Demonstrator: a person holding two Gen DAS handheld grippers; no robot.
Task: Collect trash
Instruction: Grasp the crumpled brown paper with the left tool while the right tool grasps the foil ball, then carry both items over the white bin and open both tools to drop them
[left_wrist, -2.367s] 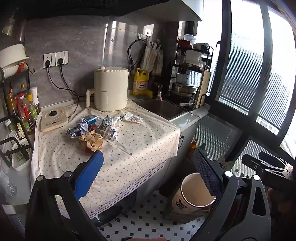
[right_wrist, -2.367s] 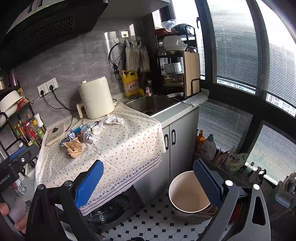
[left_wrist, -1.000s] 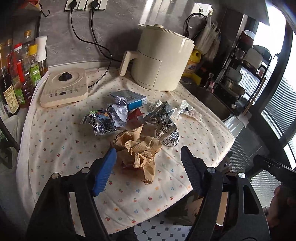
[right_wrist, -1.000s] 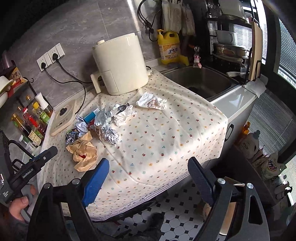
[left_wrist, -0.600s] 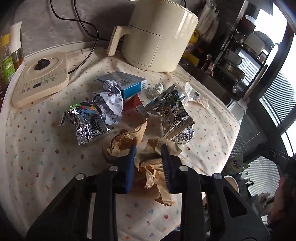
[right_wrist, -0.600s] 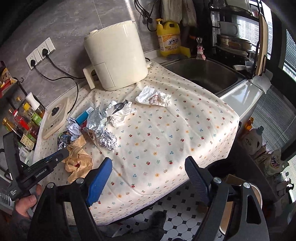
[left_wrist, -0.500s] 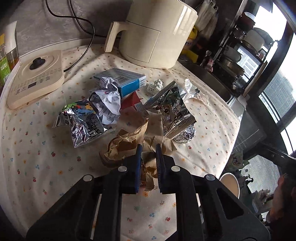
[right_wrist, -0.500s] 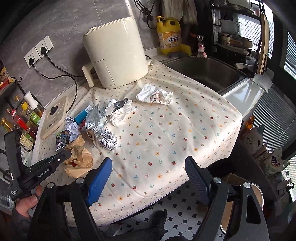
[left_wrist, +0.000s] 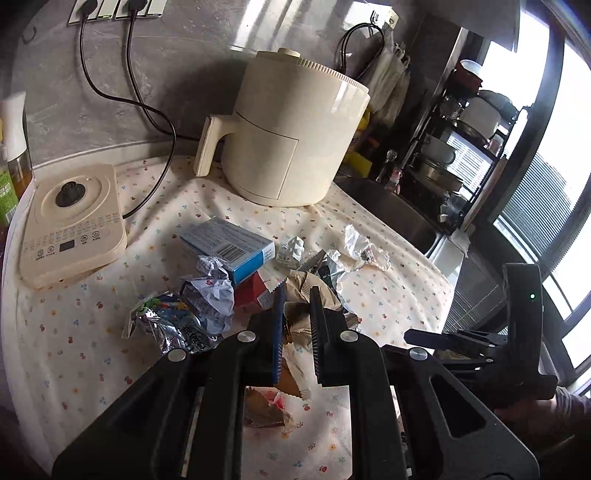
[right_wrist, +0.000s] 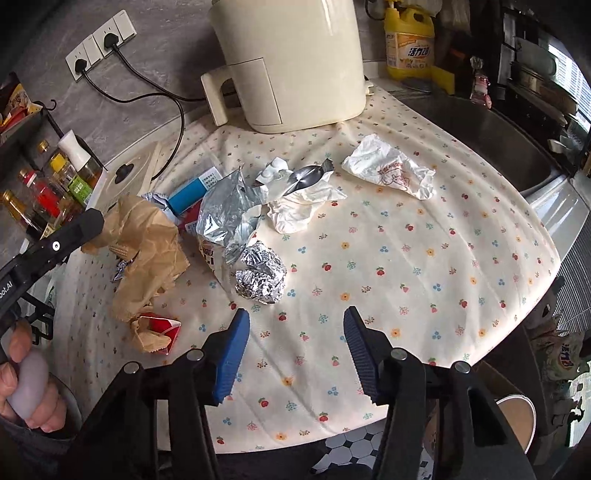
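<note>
The brown paper bag (right_wrist: 147, 243), left of centre on the counter (right_wrist: 424, 266), is light, soft and crumpled; the left hand-held gripper (left_wrist: 295, 295) is clamped on its top fold. The small foil ball (right_wrist: 261, 276) is light too, and the right hand-held gripper (right_wrist: 293, 325), empty, is closing just below it.

Crumpled foil ball (right_wrist: 261, 277) on floral tablecloth (right_wrist: 424, 266) — just beyond right gripper (right_wrist: 293, 332), its empty jaws closing

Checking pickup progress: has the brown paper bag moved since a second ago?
Yes. The brown paper bag, clamped in the left hand-held gripper, now hangs lifted off the tablecloth, near the blue box.
</note>
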